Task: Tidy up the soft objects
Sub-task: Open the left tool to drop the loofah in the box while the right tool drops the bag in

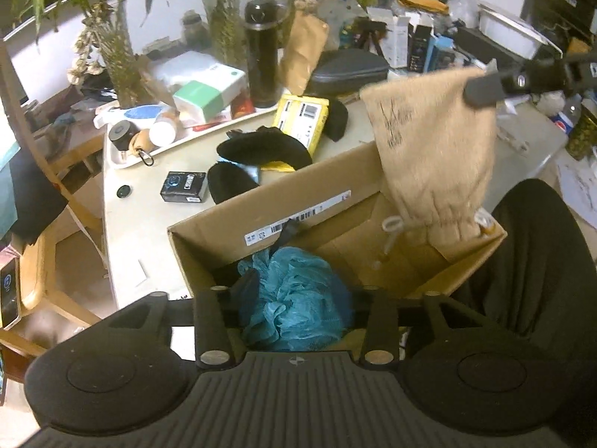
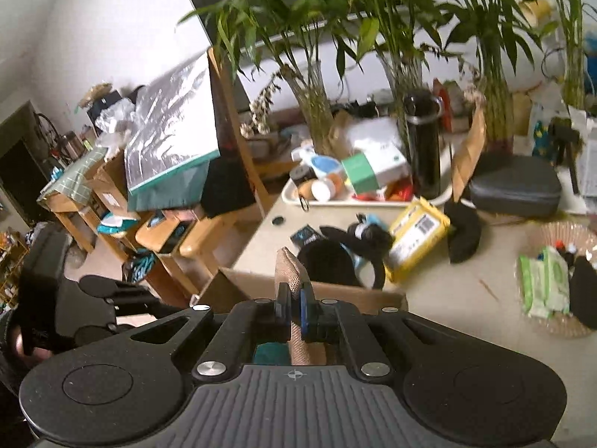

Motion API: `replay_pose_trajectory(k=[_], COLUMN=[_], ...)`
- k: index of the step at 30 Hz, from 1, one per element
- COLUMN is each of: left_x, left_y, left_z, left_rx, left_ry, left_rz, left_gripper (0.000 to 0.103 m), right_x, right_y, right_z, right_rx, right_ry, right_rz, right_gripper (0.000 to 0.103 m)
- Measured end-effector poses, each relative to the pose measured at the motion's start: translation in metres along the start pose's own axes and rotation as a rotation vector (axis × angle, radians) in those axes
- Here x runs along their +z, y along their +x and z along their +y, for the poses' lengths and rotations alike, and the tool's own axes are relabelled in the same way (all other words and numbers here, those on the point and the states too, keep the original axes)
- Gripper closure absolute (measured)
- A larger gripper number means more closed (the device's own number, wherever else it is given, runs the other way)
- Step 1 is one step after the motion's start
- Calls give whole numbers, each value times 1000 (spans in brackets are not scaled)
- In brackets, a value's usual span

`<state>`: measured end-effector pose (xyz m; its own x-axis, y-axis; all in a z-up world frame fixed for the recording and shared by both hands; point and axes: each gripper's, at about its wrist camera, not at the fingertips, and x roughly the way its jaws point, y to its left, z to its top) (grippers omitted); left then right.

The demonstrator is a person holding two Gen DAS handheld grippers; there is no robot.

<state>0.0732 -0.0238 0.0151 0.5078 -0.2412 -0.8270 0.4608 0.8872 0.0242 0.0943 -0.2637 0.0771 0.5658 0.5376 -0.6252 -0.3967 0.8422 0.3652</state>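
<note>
Pale and crowded, the table (image 1: 141,224) carries a cardboard box (image 1: 261,201) at its near edge, where the left claw (image 1: 294,321), spread with nothing between its fingers, hovers above a teal mesh sponge (image 1: 298,298) already lying inside. Over the box's far corner the right claw (image 2: 294,310) pinches a burlap pouch (image 1: 429,149) by its top edge, so it hangs mouth-down, probably ready to drop in. Farther back lie a black plush toy (image 1: 261,145), a yellow packet (image 1: 302,119), a cluttered white tray (image 1: 123,160) and tall green plants (image 2: 391,37) against the wall.
</note>
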Motion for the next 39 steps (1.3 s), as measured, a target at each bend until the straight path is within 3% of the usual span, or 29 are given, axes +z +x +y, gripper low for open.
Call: replay_pose_trajectory(k=[8, 11, 13, 15, 17, 31, 39], left_x=[1, 1, 1, 0, -1, 15, 33], left_y=[-5, -7, -10, -12, -14, -10, -13], left_z=[3, 7, 10, 13, 16, 38, 27], left_rx=[27, 36, 34, 34, 38, 3, -6], left_ry=[-57, -93, -110, -128, -144, -261, -227], left_rz=[-17, -26, -40, -57, -73, -166, -200], left_gripper=[56, 56, 55, 55, 55, 55, 55], right_x=[-3, -9, -14, -18, -21, -12, -9], right_y=[22, 45, 60, 66, 69, 69, 47], right_z=[4, 5, 7, 10, 15, 26, 17], right_rx=[-64, -108, -136, -141, -143, -200, -237], right_ry=[21, 6, -9, -19, -52, -68, -100], right_rz=[81, 142, 182, 179, 152, 73, 8], right_gripper=[96, 91, 71, 18, 7, 0, 0])
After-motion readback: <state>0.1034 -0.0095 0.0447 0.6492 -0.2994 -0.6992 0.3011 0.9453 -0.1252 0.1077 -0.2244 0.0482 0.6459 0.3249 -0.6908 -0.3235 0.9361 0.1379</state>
